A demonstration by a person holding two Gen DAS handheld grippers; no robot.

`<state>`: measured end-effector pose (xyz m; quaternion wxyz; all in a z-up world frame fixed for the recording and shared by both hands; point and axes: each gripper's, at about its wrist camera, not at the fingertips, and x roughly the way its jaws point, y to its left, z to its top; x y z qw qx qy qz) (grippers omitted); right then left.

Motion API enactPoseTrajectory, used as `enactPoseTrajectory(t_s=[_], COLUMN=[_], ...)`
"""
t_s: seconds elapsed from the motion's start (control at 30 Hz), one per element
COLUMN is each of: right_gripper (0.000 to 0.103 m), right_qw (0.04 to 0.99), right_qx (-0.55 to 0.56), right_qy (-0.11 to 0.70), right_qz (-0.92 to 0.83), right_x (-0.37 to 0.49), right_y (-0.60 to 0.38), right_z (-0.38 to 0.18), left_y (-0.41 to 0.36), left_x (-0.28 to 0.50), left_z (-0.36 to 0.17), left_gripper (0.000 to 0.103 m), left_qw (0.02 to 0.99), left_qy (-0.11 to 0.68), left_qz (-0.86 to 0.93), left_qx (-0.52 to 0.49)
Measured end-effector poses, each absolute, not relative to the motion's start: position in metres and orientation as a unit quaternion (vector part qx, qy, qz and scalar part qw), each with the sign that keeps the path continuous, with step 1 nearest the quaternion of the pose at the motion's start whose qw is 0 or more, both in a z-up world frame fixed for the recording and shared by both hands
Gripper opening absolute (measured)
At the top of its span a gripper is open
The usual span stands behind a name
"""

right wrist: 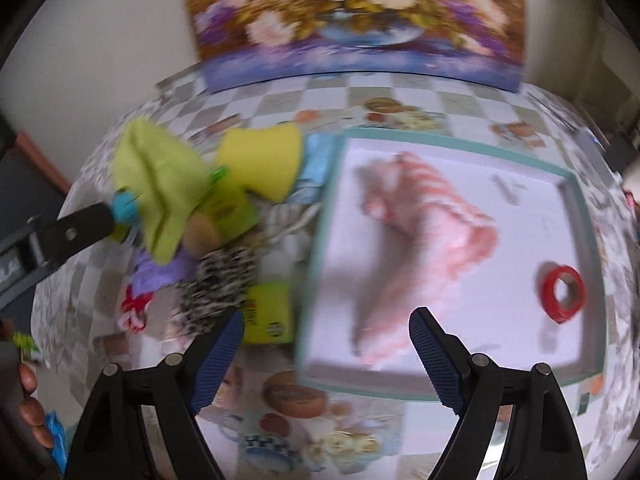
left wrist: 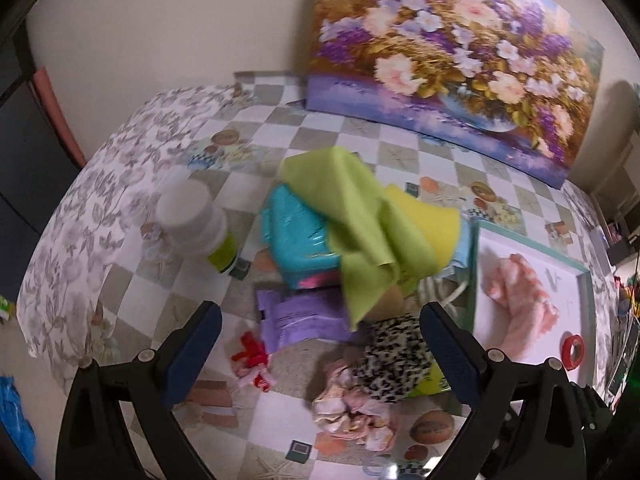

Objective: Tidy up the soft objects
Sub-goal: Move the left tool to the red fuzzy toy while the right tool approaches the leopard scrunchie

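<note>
In the left wrist view my left gripper (left wrist: 324,354) is open above a heap of things on the checked tablecloth. A leopard-print soft piece (left wrist: 394,360) and a crumpled pink cloth (left wrist: 352,404) lie between its fingers, untouched. Further back a green cloth (left wrist: 360,220) drapes over a teal packet (left wrist: 296,240) and a yellow sponge (left wrist: 424,224). My right gripper (right wrist: 326,356) is open and empty over the near edge of a white tray (right wrist: 576,208). A pink towel (right wrist: 420,232) lies in that tray. One left gripper finger (right wrist: 72,236) shows beside the green cloth (right wrist: 160,176).
A white bottle (left wrist: 196,224) stands left of the heap. A purple packet (left wrist: 304,320) and a red-white item (left wrist: 250,358) lie near it. A red tape roll (right wrist: 562,292) sits in the tray. A flower painting (left wrist: 460,60) leans on the back wall. A person's hand (right wrist: 28,396) shows at lower left.
</note>
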<state>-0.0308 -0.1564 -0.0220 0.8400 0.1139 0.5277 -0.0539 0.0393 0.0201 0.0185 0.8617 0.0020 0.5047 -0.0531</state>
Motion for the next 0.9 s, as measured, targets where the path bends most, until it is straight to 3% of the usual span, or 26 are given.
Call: enactPoseTrajectory(t_s=[0.47, 0.9], right_gripper=[0.087, 0.087], right_qw=[0.835, 0.835], right_qx=[0.113, 0.085], right_qy=[0.539, 0.543], right_qz=[-0.003, 0.008], right_x=[-0.006, 0.008], right_y=[-0.11, -0.093], right_z=[-0.044, -0.059], left_y=[0.097, 0.101], left_x=[0.055, 0.06], left_z=[-0.064, -0.078], left_gripper=[0.099, 0.099], left_qw=[0.797, 0.785], left_qy=[0.598, 0.61], left_qz=[0.014, 0.01], left_qx=[-0.079, -0.107])
